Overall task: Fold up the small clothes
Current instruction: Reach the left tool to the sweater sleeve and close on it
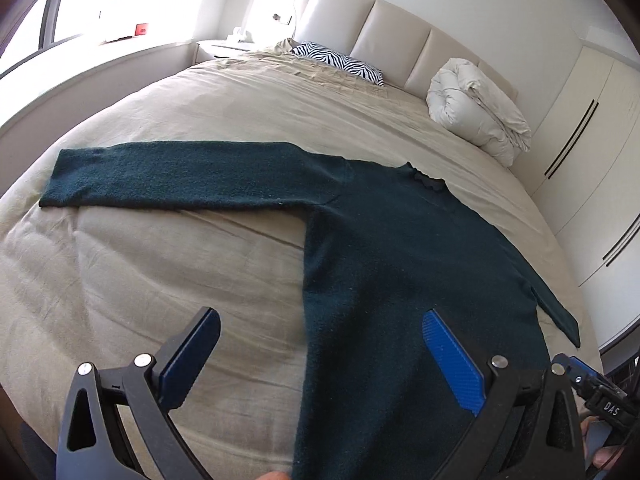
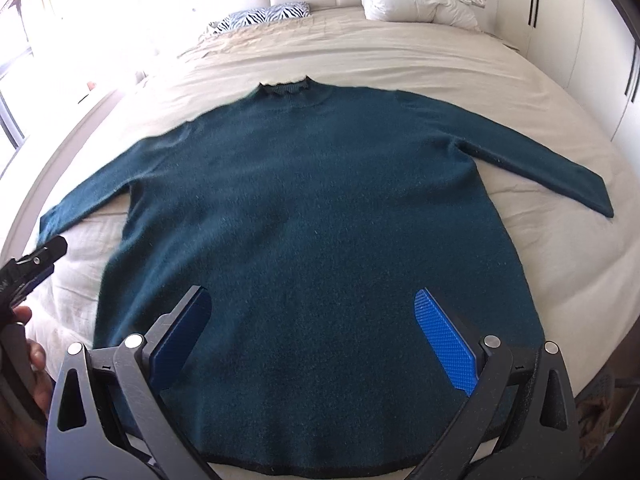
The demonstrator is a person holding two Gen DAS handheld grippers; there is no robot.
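Note:
A dark teal knit sweater (image 2: 312,208) lies flat on the bed, collar toward the headboard, hem near me, both sleeves spread outward. In the left wrist view the sweater (image 1: 400,264) fills the right half, its left sleeve (image 1: 180,174) stretched far left. My left gripper (image 1: 320,340) is open above the sweater's left side edge, one finger over the sheet, the other over the knit. My right gripper (image 2: 314,312) is open above the lower middle of the body. Neither holds anything. The left gripper's tip (image 2: 48,250) shows at the right wrist view's left edge.
The bed (image 1: 160,264) has a beige sheet. A zebra-print pillow (image 1: 340,62) and a rolled white duvet (image 1: 476,112) lie by the padded headboard (image 1: 392,36). White wardrobe doors (image 1: 588,148) stand to the right, a bright window (image 1: 80,8) to the left.

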